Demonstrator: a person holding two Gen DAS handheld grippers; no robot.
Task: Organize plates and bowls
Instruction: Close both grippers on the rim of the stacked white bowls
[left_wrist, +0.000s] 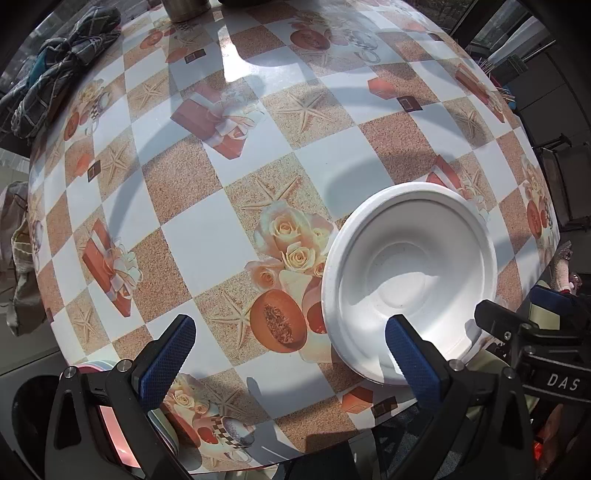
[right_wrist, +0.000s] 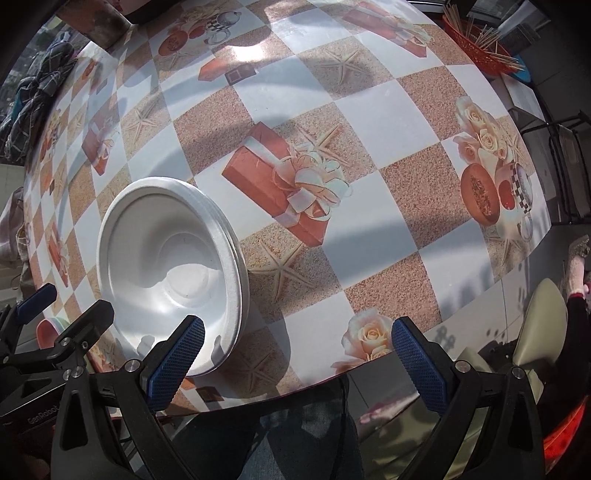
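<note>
A: What's the surface?
B: A table (left_wrist: 192, 236) under checkered oilcloth printed with roses and gift boxes, sunlit.
A: And the bowls?
B: White stacked bowls (right_wrist: 170, 258) near its front edge.
A: Grippers?
B: Left gripper (left_wrist: 291, 354) and right gripper (right_wrist: 295, 354) both spread, empty.

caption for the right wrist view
Open right claw hovers beside stacked white bowls on a patterned tablecloth.

A patterned tablecloth (left_wrist: 207, 236), a plaid cloth (left_wrist: 55, 70) and a red basket (right_wrist: 469, 44) of sticks.
</note>
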